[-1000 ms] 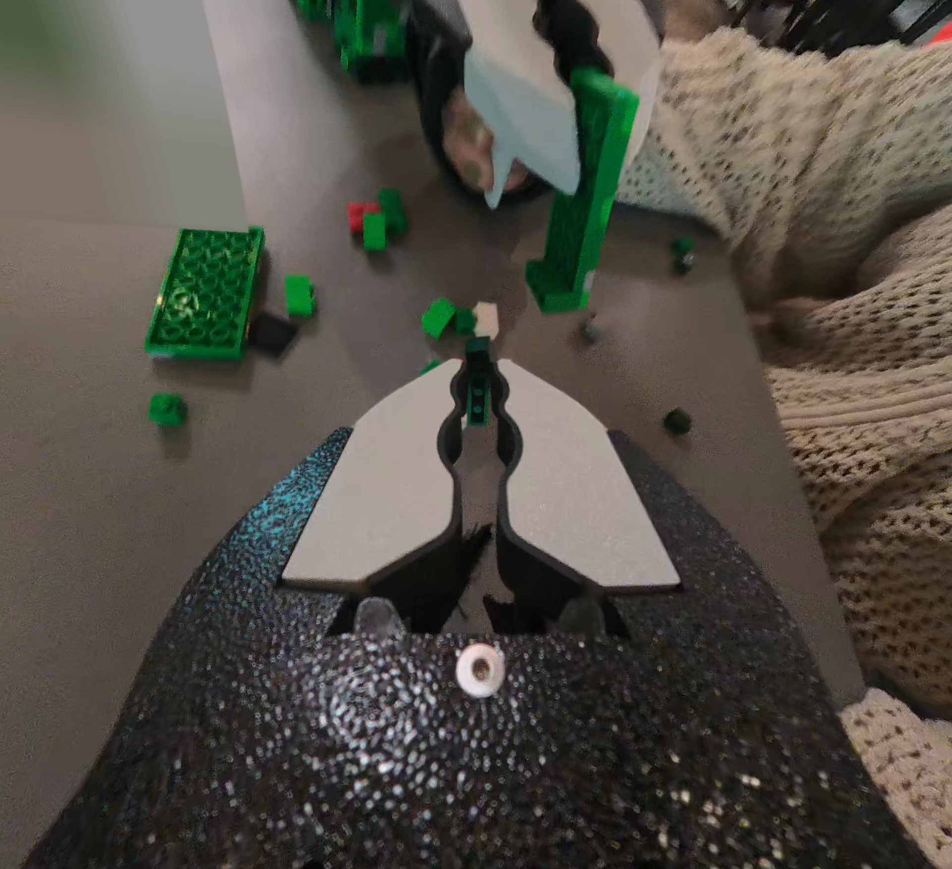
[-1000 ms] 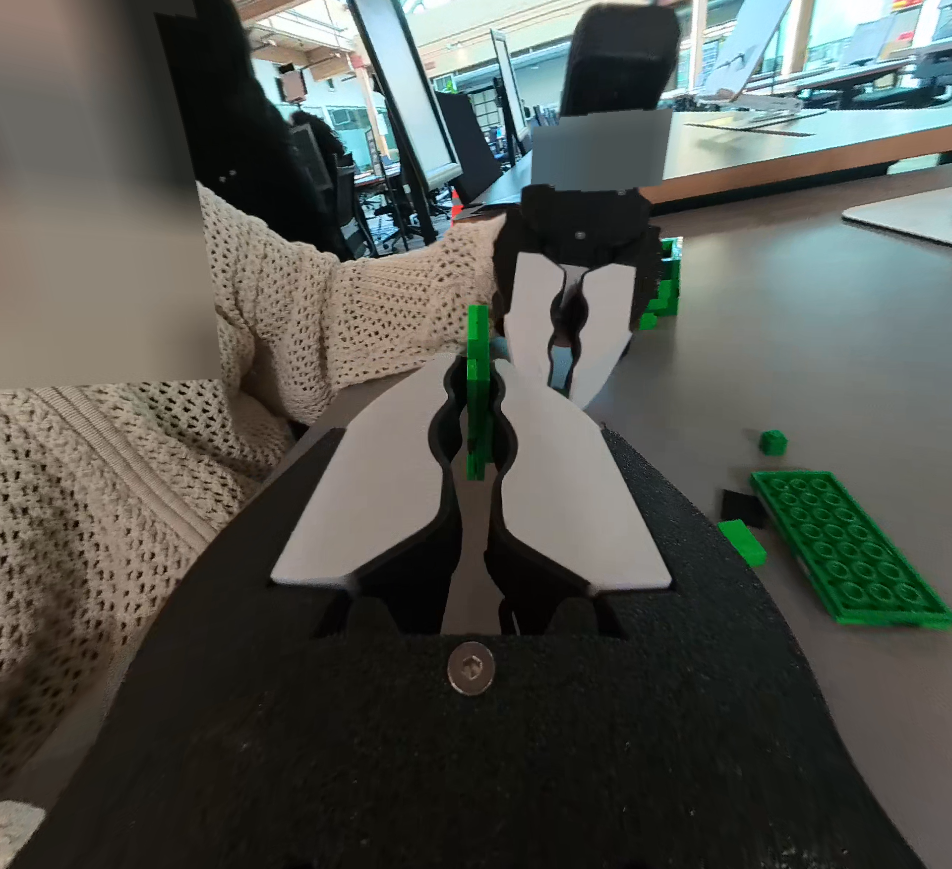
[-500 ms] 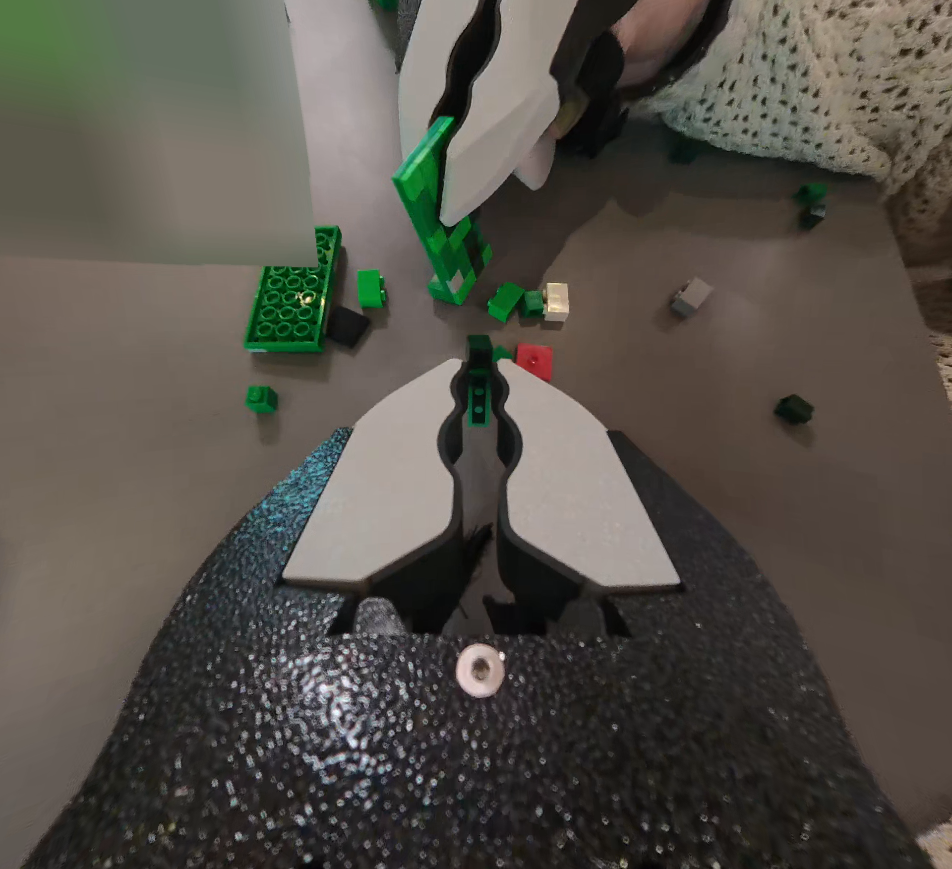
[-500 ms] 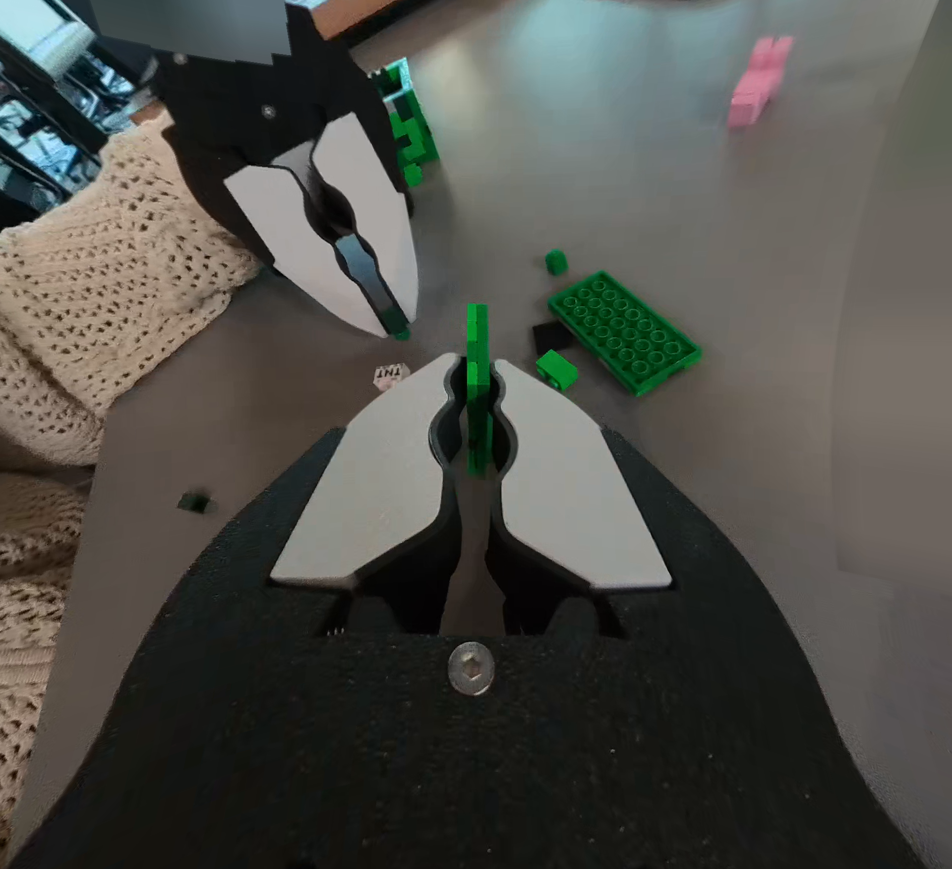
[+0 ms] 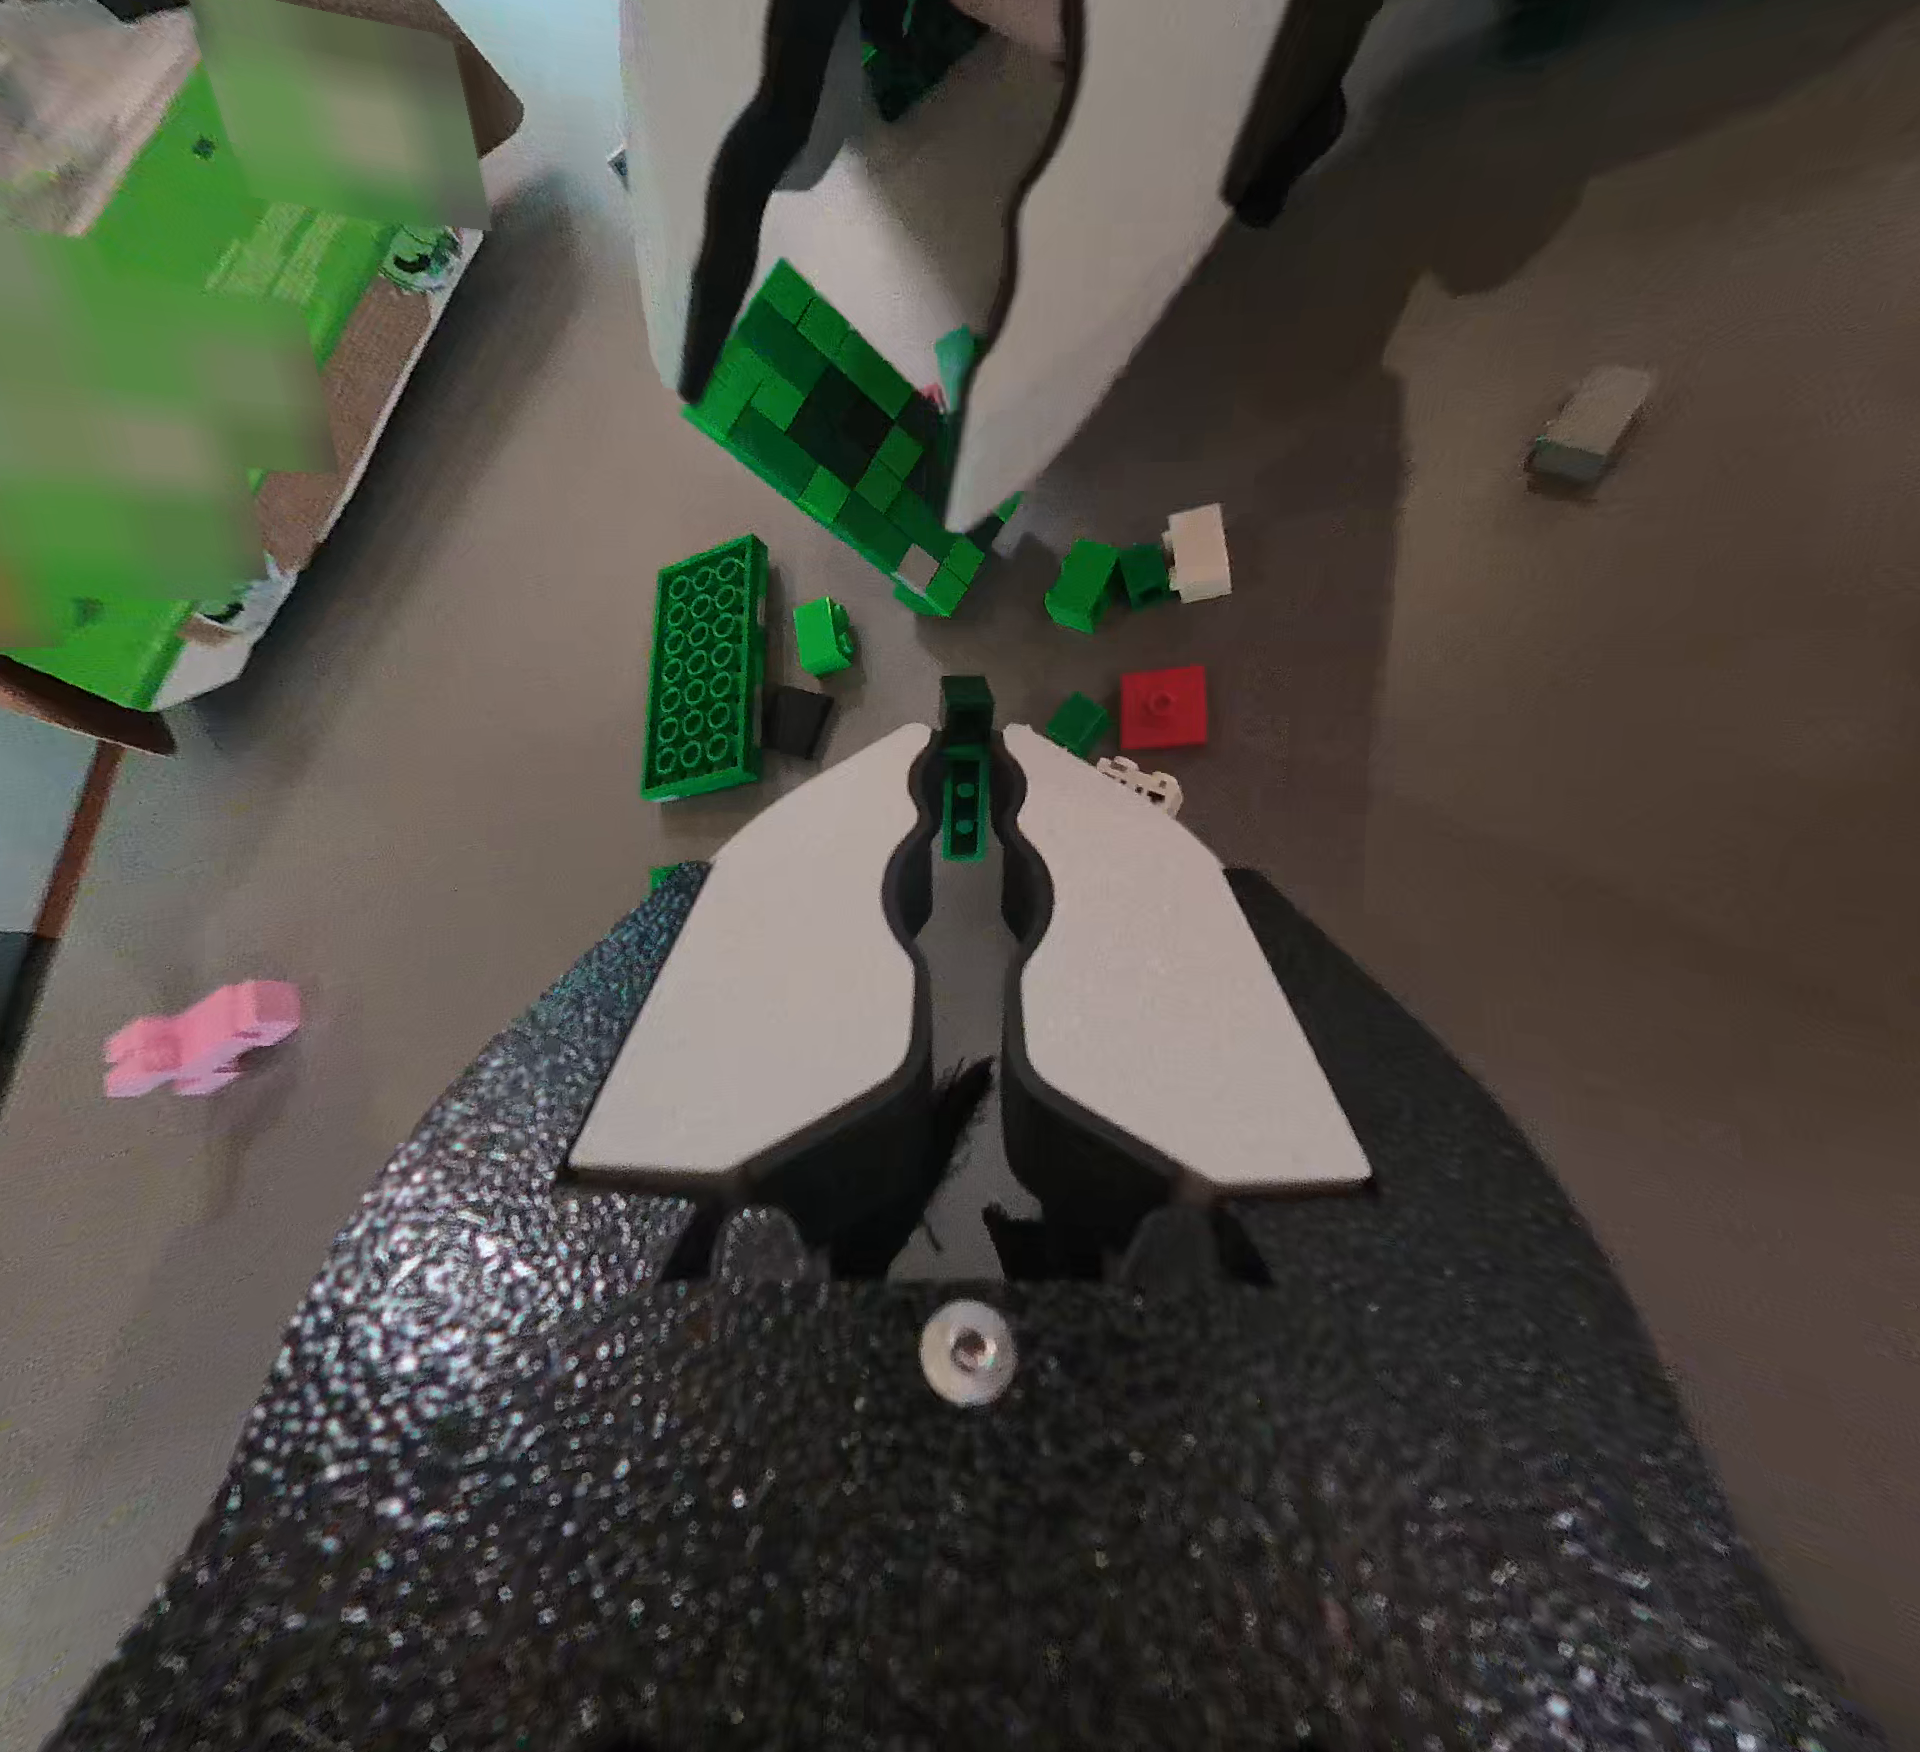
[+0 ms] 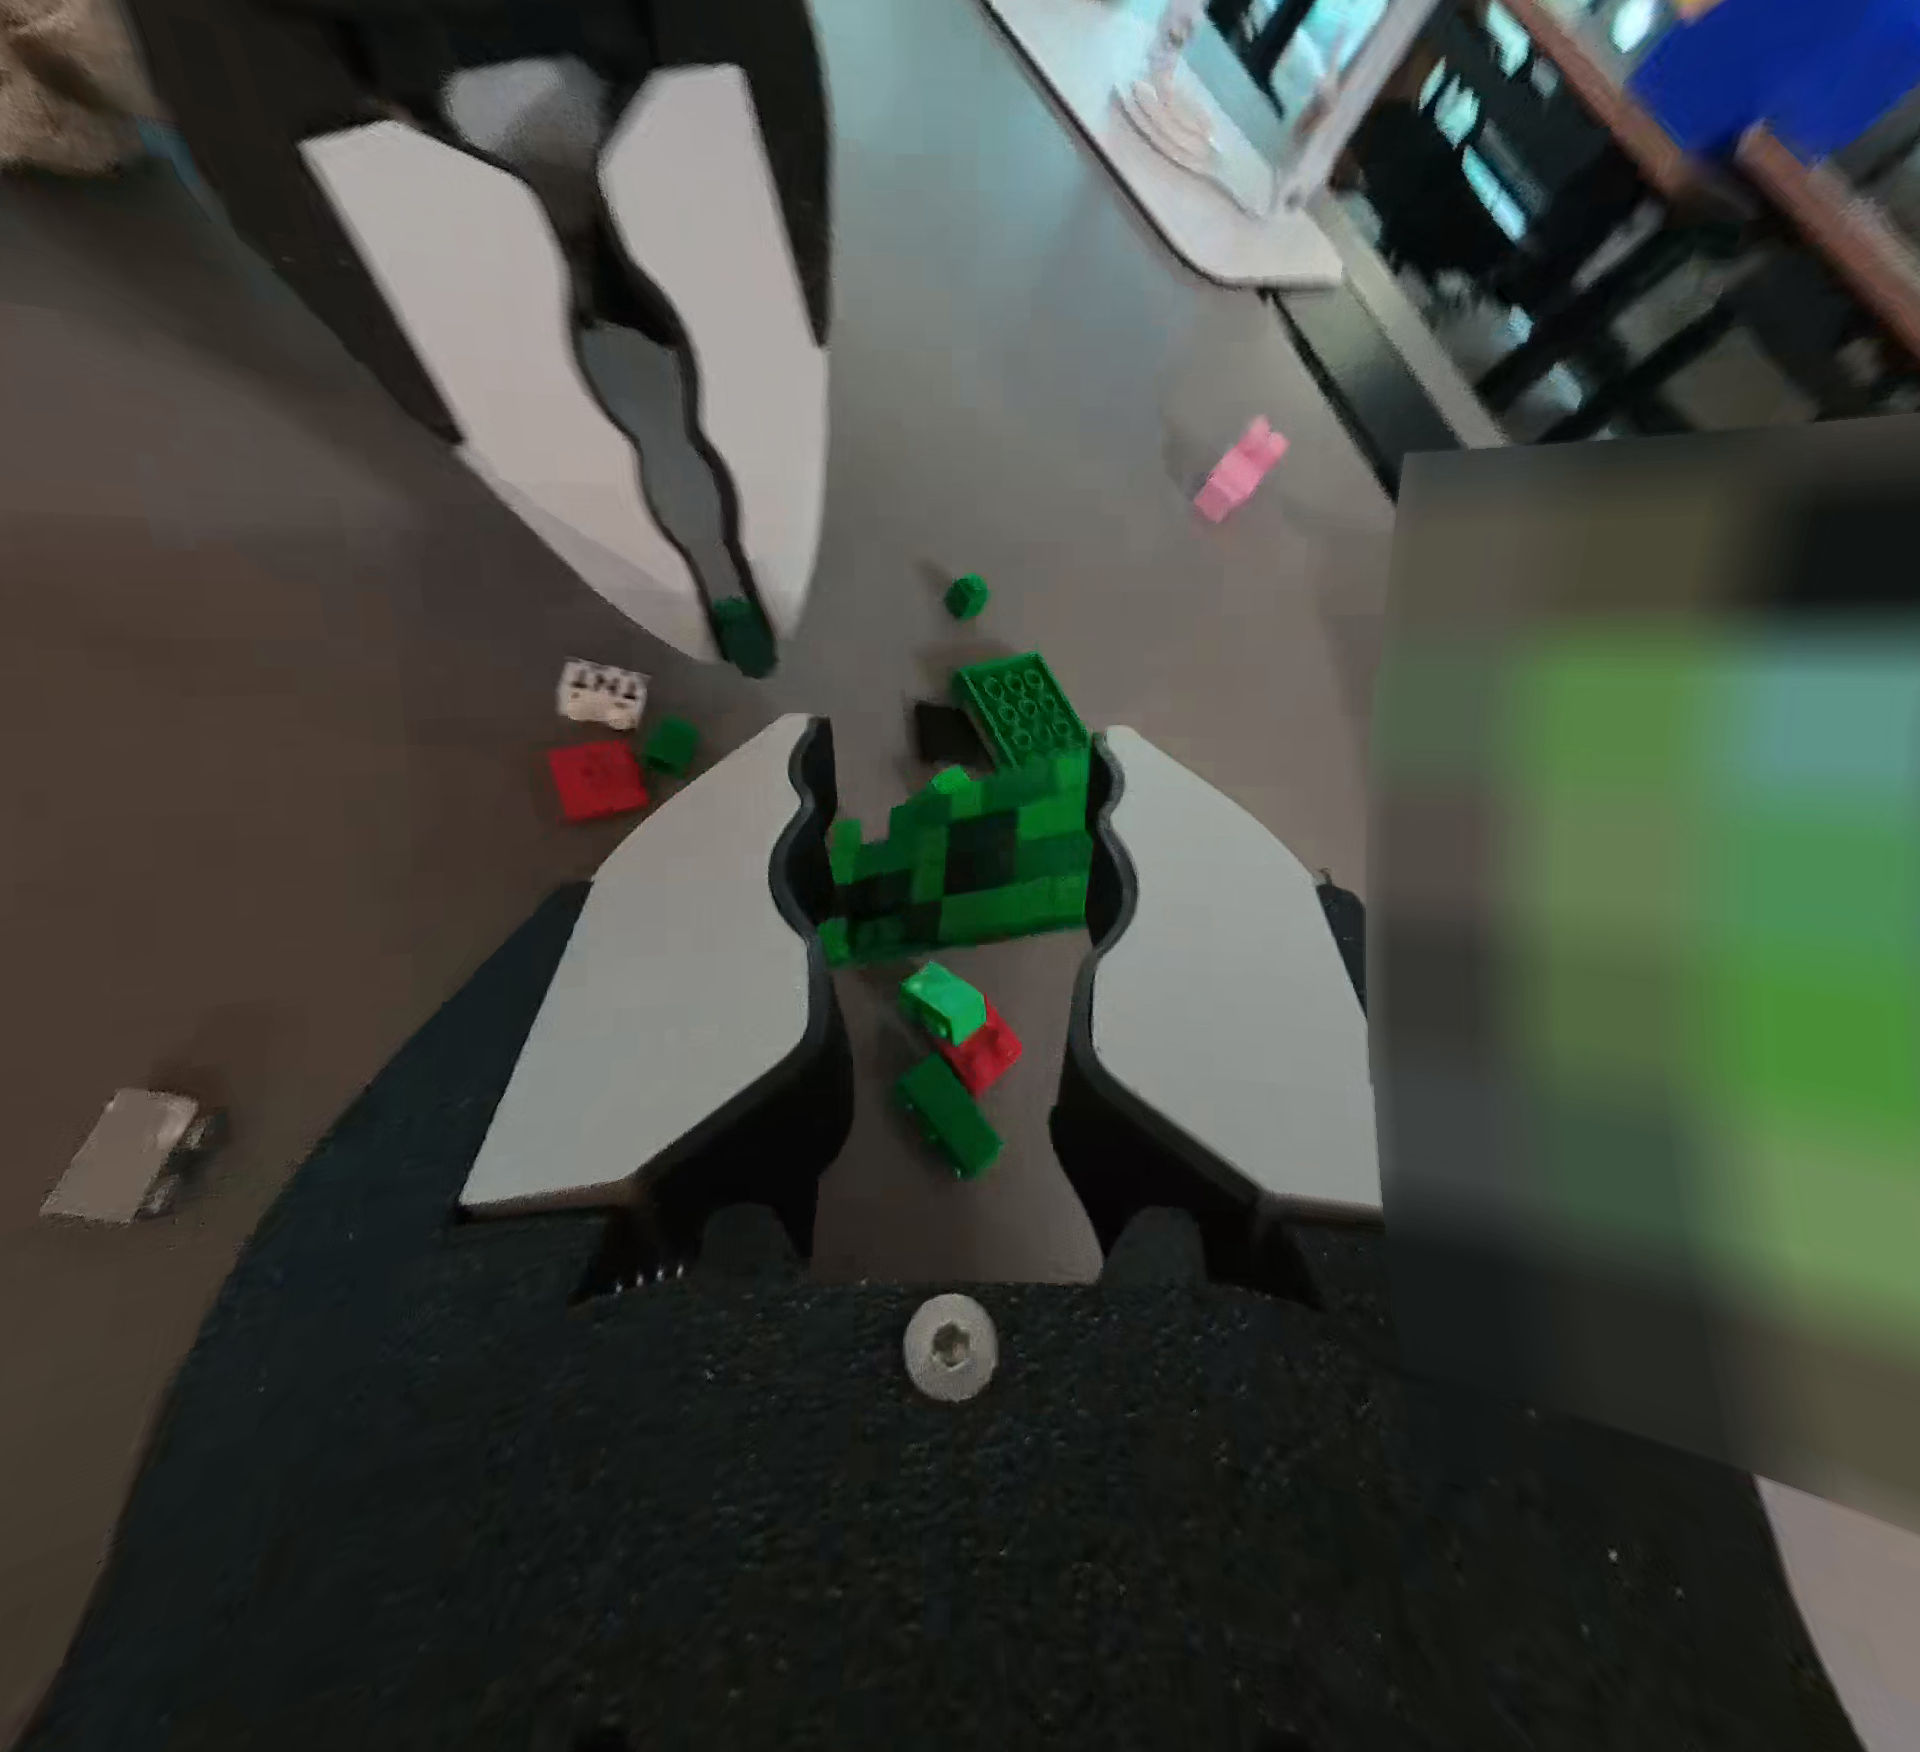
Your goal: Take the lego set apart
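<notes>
My left gripper (image 5: 966, 734) is shut on a small green lego piece (image 5: 964, 803) and holds it just above the table; it also shows in the right wrist view (image 6: 743, 632). My right gripper (image 6: 961, 731) is open, jaws wide apart. The green mosaic lego panel (image 6: 977, 861) sits on the table between its fingers, its right edge against the right finger (image 6: 1226, 954). In the left wrist view the right gripper (image 5: 826, 450) hangs over that panel (image 5: 821, 383). Whether the panel lies flat or leans, I cannot tell.
On the grey table lie a green studded plate (image 5: 707, 668), a red tile (image 5: 1164, 707), a white brick (image 5: 1200, 554), a grey brick (image 5: 1590, 435), a pink piece (image 5: 203, 1037) and several small green bricks. A green box (image 5: 260, 279) stands at the left. Across from one pair of fingers to the other is roughly 6 centimeters.
My right gripper has swung down to the table and opened, letting go of the green panel. My left gripper has stayed shut on its small green piece and tilted downward.
</notes>
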### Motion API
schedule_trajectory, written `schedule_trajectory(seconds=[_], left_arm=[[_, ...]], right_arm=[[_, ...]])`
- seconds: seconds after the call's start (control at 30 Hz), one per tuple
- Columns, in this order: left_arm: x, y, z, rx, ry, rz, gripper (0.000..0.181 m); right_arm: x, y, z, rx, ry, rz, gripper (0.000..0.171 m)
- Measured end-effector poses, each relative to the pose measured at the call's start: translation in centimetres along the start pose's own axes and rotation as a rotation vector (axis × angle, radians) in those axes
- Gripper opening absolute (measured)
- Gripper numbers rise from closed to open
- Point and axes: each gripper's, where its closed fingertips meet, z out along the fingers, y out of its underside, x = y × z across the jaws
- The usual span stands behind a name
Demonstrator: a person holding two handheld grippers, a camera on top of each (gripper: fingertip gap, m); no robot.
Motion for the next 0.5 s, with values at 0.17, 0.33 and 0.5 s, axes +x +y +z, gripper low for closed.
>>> schedule_trajectory(seconds=[0.17, 0.33, 0.5], left_arm=[[-1.2, 0.7, -0.1, -0.062, -0.099, 0.057, 0.007], [-0.2, -1.0, -0.4, 0.042, -0.064, 0.125, 0.007], [1.0, -1.2, -0.4, 0.047, -0.021, 0.197, 0.007]], right_arm=[[-1.3, -1.2, -0.2, 0.026, 0.078, -0.314, 0.038], [-4.0, -0.6, 1.2, 0.013, -0.049, -0.302, 0.026], [-4.7, -0.4, 1.4, 0.018, -0.082, -0.294, 0.007]])
